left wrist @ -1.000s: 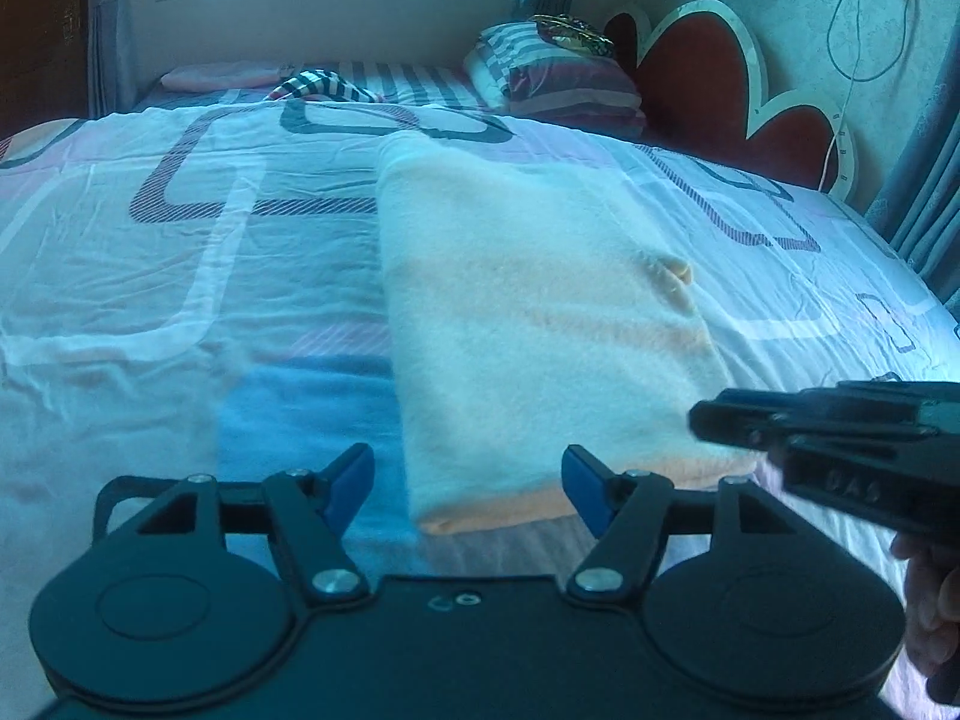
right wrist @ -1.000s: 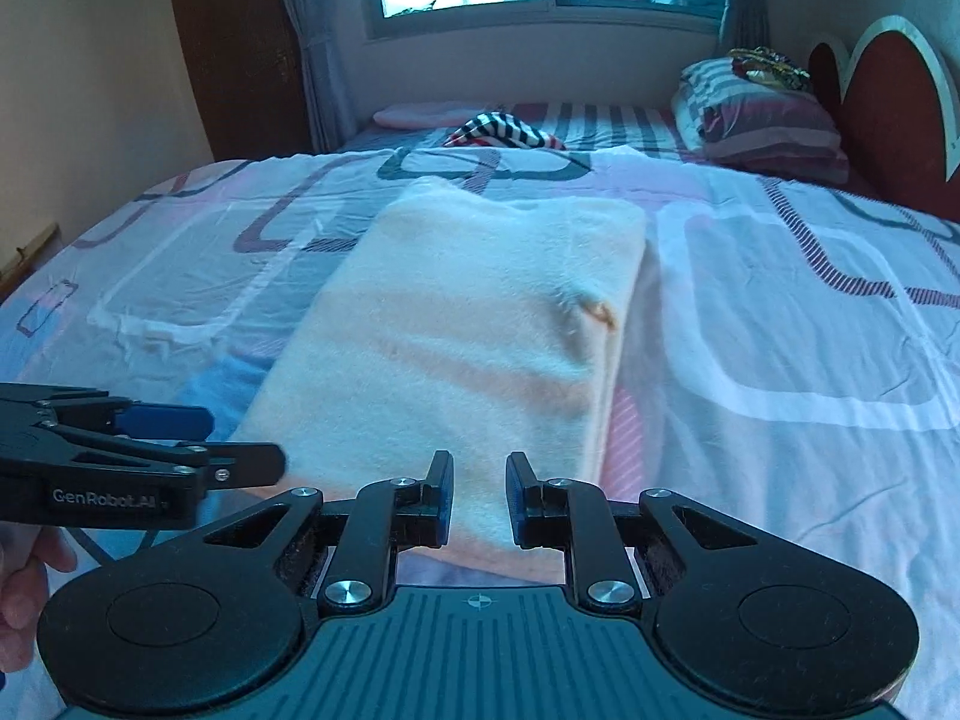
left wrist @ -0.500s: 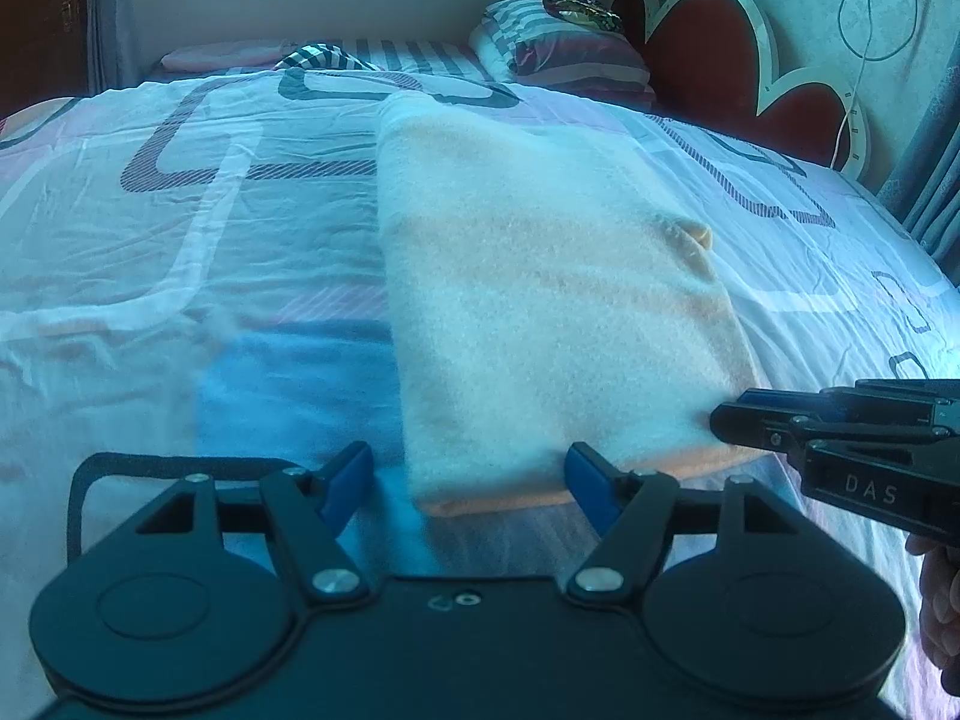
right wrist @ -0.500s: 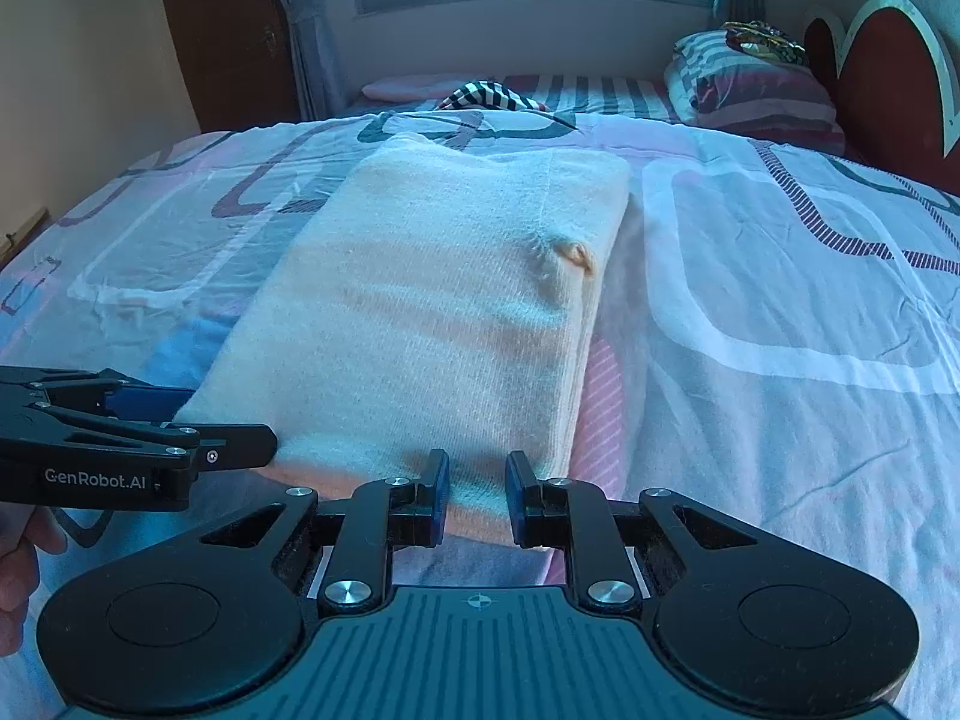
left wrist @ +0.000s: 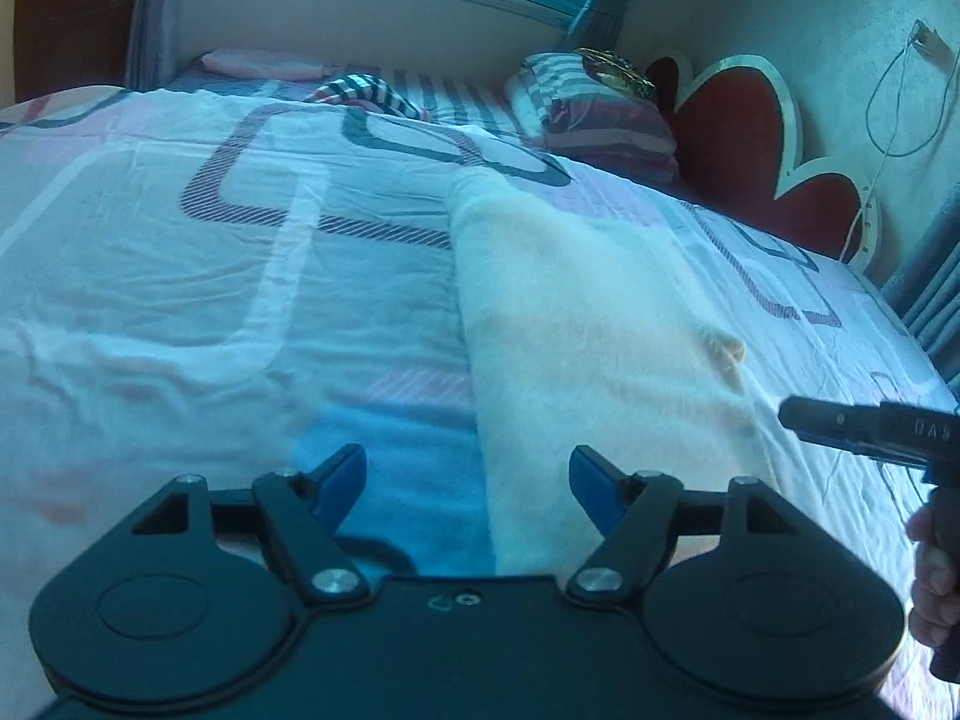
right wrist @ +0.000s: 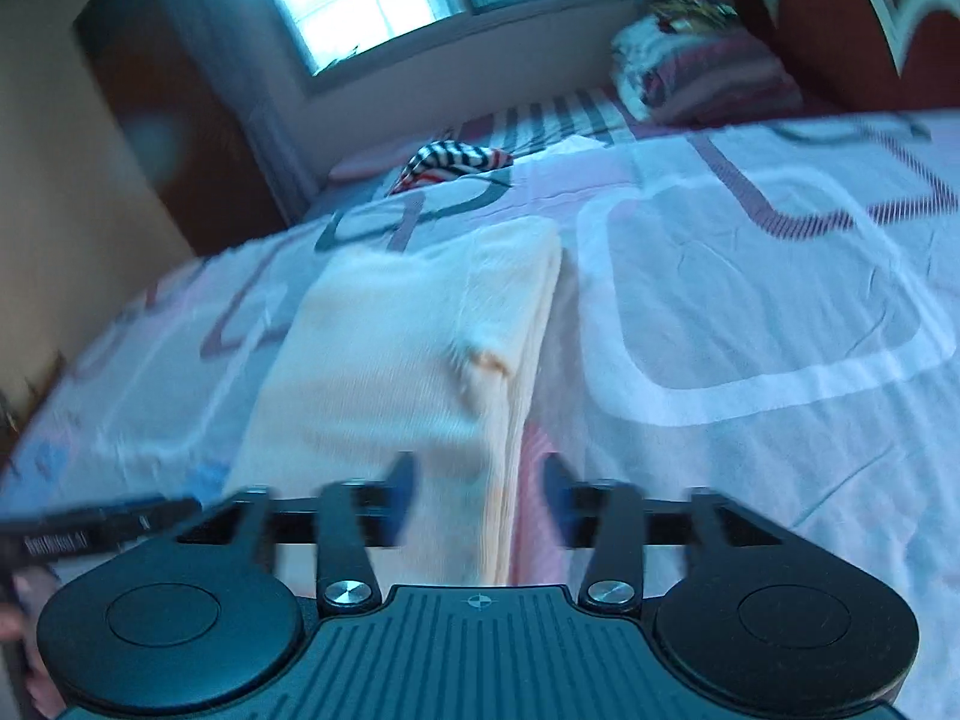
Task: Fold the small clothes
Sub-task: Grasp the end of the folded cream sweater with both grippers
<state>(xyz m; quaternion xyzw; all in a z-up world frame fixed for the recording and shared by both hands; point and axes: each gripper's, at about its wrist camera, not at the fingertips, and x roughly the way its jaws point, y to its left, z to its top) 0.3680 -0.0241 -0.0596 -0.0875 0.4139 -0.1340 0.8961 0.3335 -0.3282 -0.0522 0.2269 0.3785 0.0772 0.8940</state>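
So I'm holding my left gripper [left wrist: 467, 480] over the near left corner of the folded cream garment [left wrist: 600, 348], jaws apart with nothing clamped and opening a touch wider. The garment's left long edge is running pretty much straight between the blue fingertips [left wrist: 339, 474], with the sheet under one tip and the cloth under the other.

The garment is lying on the bed [left wrist: 210, 300], roughly mid-width, and its long axis is running away from me toward the window and the striped pillow [left wrist: 600, 114]. The short end is the one facing me, right at the near edge of the bed. There's a small peachy nub poking up near its right edge, probably a tucked sleeve or tag, can't tell.

My right gripper [right wrist: 477, 498] is sitting over the near right corner, blurry, and its jaws are opening with the stacked right edge of the garment [right wrist: 420, 360] showing between them, not pinched. Both hands are about equally close, one per near corner, so I'm guessing the next fold goes lengthwise, near end carried toward the far end.
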